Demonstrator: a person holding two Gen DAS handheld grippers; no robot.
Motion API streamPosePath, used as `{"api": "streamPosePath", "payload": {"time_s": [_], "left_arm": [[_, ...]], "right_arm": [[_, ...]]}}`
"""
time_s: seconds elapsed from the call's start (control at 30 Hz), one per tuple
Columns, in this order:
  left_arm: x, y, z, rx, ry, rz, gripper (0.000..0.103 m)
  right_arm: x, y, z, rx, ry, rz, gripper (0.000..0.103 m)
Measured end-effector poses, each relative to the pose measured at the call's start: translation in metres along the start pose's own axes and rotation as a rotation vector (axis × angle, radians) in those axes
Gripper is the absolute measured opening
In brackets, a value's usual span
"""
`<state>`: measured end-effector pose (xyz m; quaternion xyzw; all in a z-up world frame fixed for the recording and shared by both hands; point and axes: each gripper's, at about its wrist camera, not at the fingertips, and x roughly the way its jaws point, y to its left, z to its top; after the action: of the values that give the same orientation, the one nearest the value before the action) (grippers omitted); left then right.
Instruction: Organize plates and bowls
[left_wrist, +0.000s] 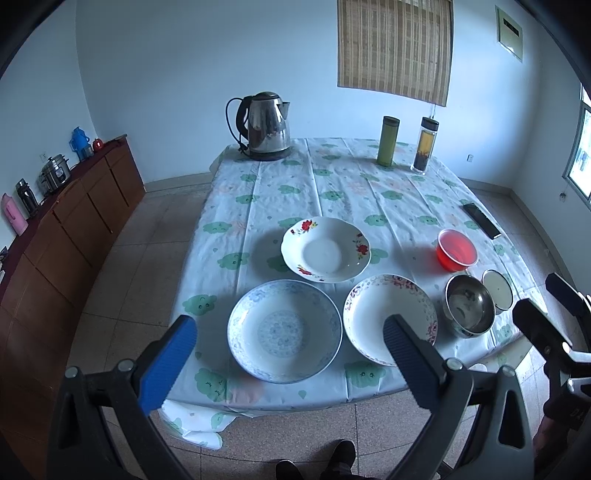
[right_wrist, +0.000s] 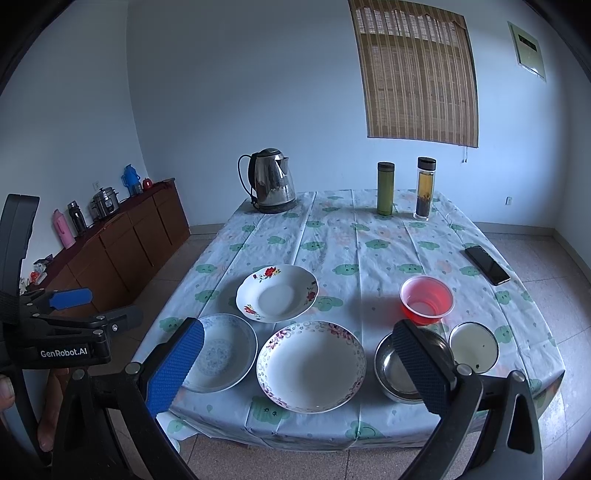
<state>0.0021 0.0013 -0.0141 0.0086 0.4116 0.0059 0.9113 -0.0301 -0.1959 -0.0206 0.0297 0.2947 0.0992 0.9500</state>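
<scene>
Lying flat, rims up: blue plate (left_wrist: 284, 330), steel bowl (left_wrist: 469, 305).

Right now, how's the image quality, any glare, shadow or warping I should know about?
Left wrist view: strong fisheye bending, dark corners, window blown out. Right wrist view: same curvature, bluish dim light, soft shadows beside the red cup; plates sharp, no blur.

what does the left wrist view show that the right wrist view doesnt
Only the left wrist view: dark shoes on the floor.
Only the right wrist view: the GenRobot.AI label on the left gripper.
Both: three patterned plates, the red plastic cup, steel bowl, steel kettle, and black phone.
</scene>
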Motion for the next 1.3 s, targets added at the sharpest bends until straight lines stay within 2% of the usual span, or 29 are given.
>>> {"api": "streamPosePath", "payload": {"time_s": [1.07,1.3], "left_arm": [[0.001,0.001,0.002,-0.004,0.004,0.004,0.103],[0.014,-0.008,-0.01,-0.013,0.013,0.012,0.103]], "right_arm": [[0.011,-0.004,-0.001,-0.026,0.024,0.021,0.103],[0.015,-0.013,0.0,-0.02,0.036,0.027,0.103]]}}
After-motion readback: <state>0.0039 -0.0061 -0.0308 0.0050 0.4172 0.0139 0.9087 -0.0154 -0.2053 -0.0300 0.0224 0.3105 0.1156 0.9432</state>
